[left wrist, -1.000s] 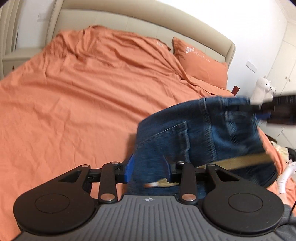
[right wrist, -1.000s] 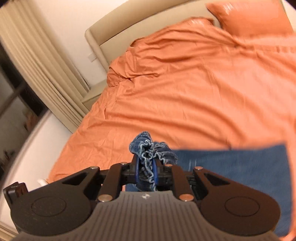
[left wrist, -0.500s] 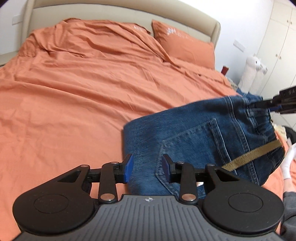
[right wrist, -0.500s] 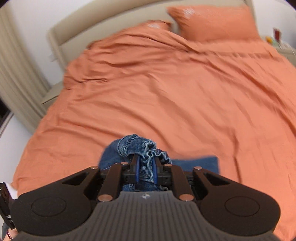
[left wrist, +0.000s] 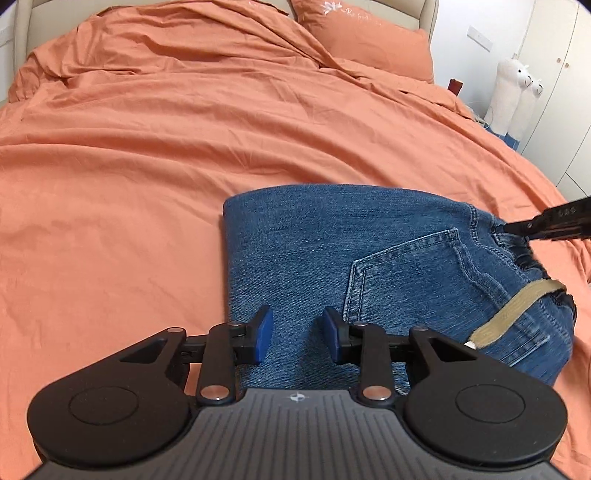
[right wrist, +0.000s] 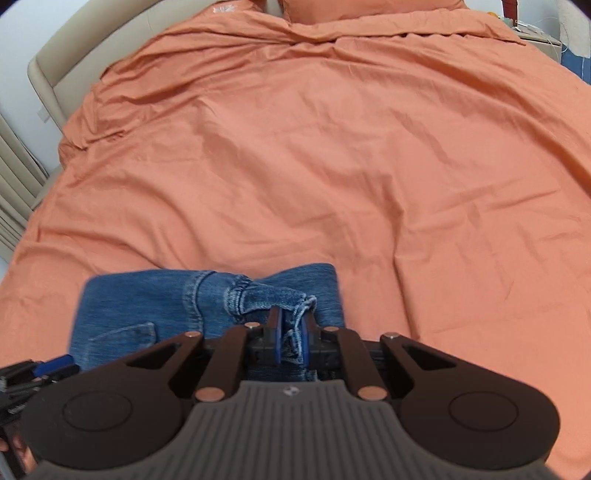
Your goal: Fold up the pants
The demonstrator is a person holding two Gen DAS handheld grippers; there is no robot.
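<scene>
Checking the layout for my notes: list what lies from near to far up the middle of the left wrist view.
Left gripper, fingers apart → folded jeans → orange duvet → orange pillow → beige headboard.

Blue denim pants (left wrist: 314, 251) (tan strap (left wrist: 517, 314)) lie on a plain orange bedspread (left wrist: 147, 155), beside white plush toys (left wrist: 511, 92).

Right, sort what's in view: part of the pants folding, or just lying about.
Part of the job:
- jeans
- left tool, open over the denim
- right tool, shut on the waistband
- bed

Lying about:
- pillow
- plush alpacas
- curtain
</scene>
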